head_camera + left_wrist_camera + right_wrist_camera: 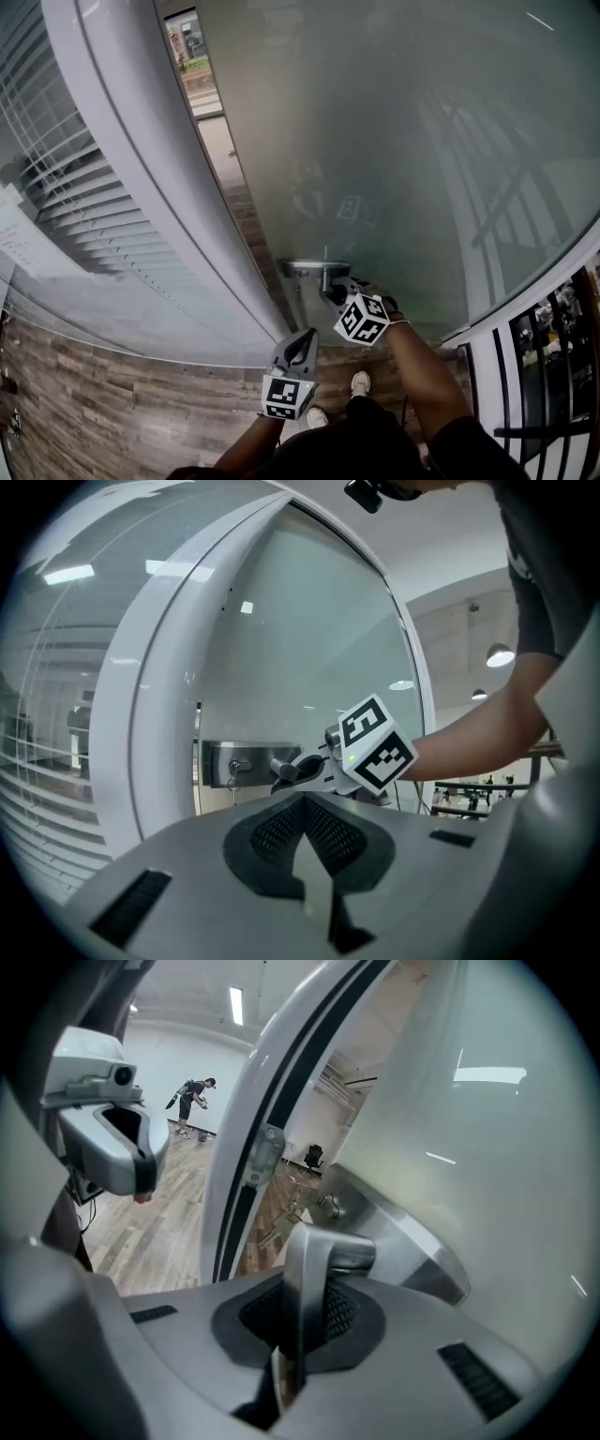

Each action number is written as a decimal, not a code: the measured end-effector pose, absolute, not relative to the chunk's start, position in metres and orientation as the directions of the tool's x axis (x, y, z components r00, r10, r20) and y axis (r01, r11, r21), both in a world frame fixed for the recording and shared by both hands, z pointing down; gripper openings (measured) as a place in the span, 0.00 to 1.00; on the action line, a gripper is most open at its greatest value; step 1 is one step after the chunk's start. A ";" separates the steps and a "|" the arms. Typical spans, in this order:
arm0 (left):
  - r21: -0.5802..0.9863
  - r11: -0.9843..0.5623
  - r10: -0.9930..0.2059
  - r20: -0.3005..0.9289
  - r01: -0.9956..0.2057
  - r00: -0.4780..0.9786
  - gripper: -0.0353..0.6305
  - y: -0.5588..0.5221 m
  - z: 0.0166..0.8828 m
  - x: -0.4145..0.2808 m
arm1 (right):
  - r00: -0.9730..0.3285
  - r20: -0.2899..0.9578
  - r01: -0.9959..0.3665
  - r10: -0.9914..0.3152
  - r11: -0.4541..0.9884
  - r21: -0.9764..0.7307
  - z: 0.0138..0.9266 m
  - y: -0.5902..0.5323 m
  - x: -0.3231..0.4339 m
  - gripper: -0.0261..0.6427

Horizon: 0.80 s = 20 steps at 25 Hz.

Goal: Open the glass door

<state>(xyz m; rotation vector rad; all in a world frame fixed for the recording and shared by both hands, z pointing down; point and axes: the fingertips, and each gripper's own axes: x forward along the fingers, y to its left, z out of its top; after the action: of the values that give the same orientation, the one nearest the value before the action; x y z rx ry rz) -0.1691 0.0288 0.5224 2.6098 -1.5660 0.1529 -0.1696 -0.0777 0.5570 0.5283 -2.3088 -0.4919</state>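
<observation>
The frosted glass door (394, 141) stands slightly ajar from its white frame (159, 159), with wood floor showing in the gap. A steel lock plate (314, 268) carries a lever handle (314, 1265). My right gripper (336, 291) is shut on that handle, whose metal bar runs between the pads (342, 1307). From the left gripper view, the right gripper (298, 767) with its marker cube sits at the lock plate (239, 761). My left gripper (300, 349) hangs lower and to the left, near the door's edge. It is shut (305, 808) and holds nothing.
A glass wall with white blinds (75, 206) fills the left side. A black railing (553, 366) stands at the lower right. My shoes (359, 382) rest on the wood floor just behind the door. Keys (292, 1206) hang at the lock. A person (192, 1101) stands far off in the hall.
</observation>
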 end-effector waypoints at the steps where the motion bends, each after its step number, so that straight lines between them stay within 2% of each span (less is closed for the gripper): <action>1: 0.032 -0.464 -0.876 0.135 -0.885 0.464 0.06 0.025 0.523 -0.167 | -0.663 0.552 -0.236 -0.505 0.842 0.486 0.557 -0.084 -0.169 0.07; 11: 0.066 -0.375 -0.916 0.125 -0.925 0.381 0.06 -0.048 0.521 -0.141 | -0.633 0.551 -0.304 -0.544 0.829 0.469 0.565 -0.166 -0.158 0.07; 20: 0.059 -0.261 -0.951 0.157 -0.963 0.267 0.06 -0.134 0.527 -0.116 | -0.607 0.599 -0.354 -0.523 0.852 0.386 0.567 -0.266 -0.137 0.06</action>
<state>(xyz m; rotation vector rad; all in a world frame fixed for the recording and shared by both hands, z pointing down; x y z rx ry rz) -0.1159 -0.1337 0.5269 2.3836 -1.8144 0.1344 -0.1374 -0.2659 0.5674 0.6330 -2.2822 -0.2943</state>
